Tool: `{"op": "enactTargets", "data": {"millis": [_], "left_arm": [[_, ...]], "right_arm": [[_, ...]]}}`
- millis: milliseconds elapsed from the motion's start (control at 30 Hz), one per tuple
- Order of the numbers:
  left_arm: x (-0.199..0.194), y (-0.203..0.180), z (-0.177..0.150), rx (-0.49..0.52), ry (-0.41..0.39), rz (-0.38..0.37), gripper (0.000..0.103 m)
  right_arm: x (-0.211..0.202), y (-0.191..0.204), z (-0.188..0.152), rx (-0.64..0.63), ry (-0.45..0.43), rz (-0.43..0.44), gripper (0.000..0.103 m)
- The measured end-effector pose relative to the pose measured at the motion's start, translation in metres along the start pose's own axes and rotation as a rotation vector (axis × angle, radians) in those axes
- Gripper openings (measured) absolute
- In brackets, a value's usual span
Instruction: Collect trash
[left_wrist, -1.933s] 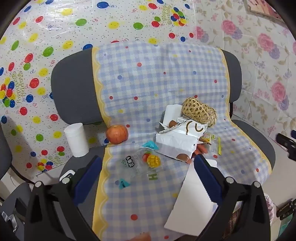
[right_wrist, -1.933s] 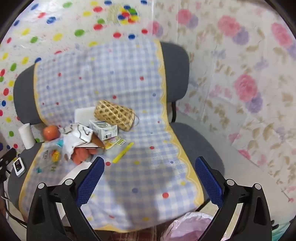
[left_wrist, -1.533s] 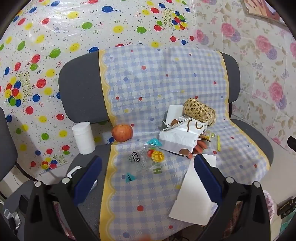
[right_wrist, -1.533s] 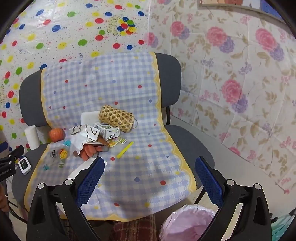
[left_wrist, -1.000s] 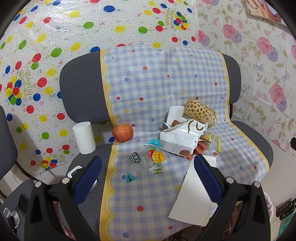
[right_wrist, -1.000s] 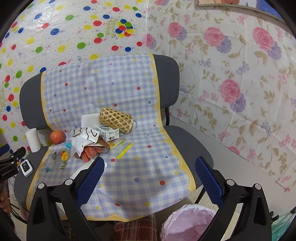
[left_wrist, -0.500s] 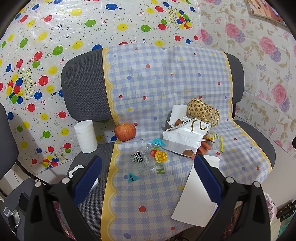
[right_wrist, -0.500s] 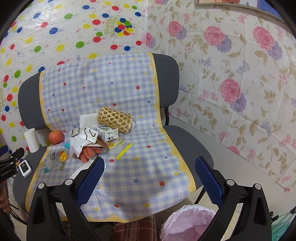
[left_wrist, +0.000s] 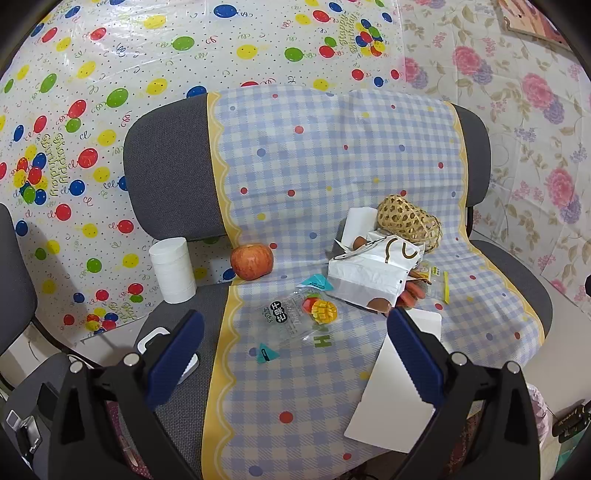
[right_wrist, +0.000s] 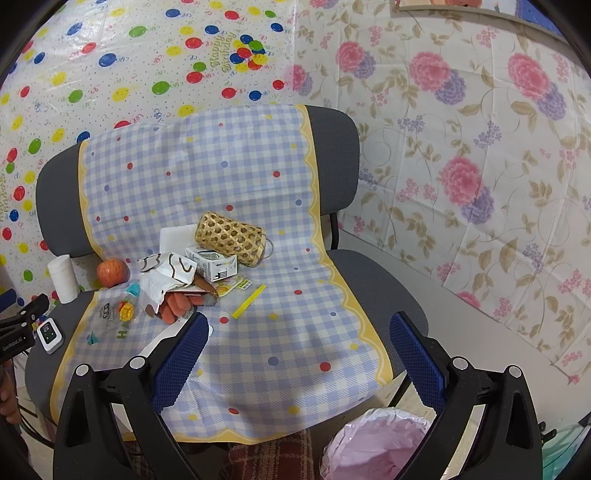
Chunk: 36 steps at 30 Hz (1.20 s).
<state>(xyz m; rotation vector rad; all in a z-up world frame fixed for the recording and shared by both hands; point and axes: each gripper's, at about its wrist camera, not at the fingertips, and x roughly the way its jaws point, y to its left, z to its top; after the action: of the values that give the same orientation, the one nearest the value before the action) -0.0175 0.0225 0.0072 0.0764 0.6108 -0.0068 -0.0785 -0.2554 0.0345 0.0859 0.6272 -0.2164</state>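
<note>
Both cameras sit a little farther back than two seconds ago, so more of the grey chair (left_wrist: 166, 173) draped in blue-and-white checked cloth (left_wrist: 325, 158) shows. Left gripper (left_wrist: 295, 343) and right gripper (right_wrist: 297, 345) hang released, blue pads wide apart, grasping nothing.

Trash lies mid-seat: a clear mango-print snack wrapper (left_wrist: 306, 314) with black Chinese characters and a green "H", a torn white paper bag (left_wrist: 373, 273) with brown swirls, and a teal torn corner (left_wrist: 266, 352). A red apple (left_wrist: 252, 260) rests left of the bag, a woven bamboo basket (left_wrist: 408, 221) beyond it. "Happy Birthday" is printed on the balloon-pattern wall sheet (left_wrist: 110, 74).

Only the right view shows the pink-lined trash bin (right_wrist: 373, 443) near the chair's front, a small white carton (right_wrist: 212, 263), and a white gadget (right_wrist: 50, 334).
</note>
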Motion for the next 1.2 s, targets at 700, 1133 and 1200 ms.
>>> {"op": "enactTargets", "data": {"millis": [700,1133,1200], "left_arm": [[0.0006,0.002,-0.001,-0.001,0.0,0.0,0.097],[0.0009,0.0035,-0.0024,-0.003,0.0,0.0,0.097],[0.0011,0.0038,-0.0025,-0.003,0.0,0.001,0.097]], "right_arm": [[0.0008,0.0,-0.001,-0.004,-0.01,0.003,0.097],[0.0009,0.001,0.0002,-0.005,-0.011,0.002,0.097],[0.0006,0.0018,0.0003,-0.006,-0.011,0.001,0.097]]}}
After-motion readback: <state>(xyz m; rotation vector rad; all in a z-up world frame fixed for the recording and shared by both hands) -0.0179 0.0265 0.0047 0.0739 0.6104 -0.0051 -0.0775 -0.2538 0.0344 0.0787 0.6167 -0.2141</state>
